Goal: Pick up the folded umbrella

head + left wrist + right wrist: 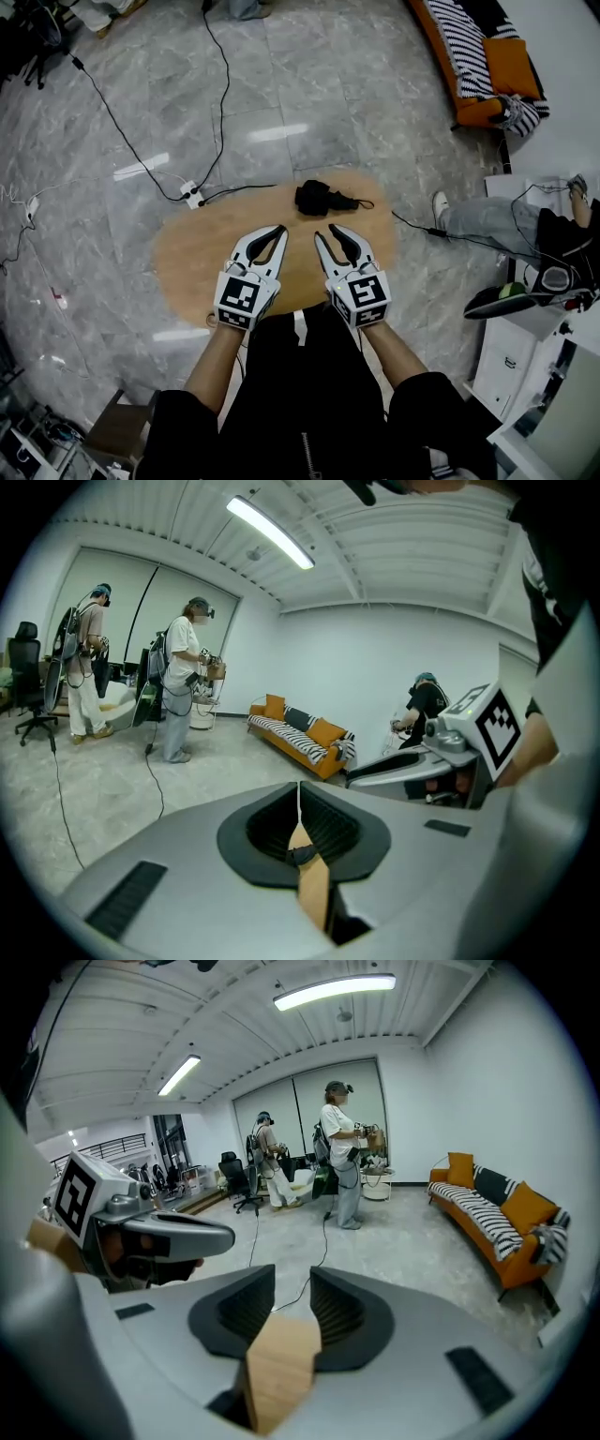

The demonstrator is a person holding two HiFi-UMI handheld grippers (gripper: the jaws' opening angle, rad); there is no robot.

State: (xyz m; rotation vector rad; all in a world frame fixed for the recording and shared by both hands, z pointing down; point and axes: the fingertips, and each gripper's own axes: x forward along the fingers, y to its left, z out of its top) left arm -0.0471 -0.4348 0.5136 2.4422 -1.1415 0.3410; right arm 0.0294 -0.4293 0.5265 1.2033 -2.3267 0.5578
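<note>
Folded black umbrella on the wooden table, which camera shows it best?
The head view: the folded black umbrella lies in full sight on the light wooden oval table. The left gripper view shows only a dark sliver through the slit between its jaws, probably the umbrella. The right gripper view shows only tabletop.

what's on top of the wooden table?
Only the folded umbrella shows, lying near the far edge of the table. The left gripper and right gripper hang above the near side; they and the person's arms cover that strip of tabletop.

Orange sofa (478, 56) top-right; prob. pwr strip (194, 196) by round wood table (187, 258).
</note>
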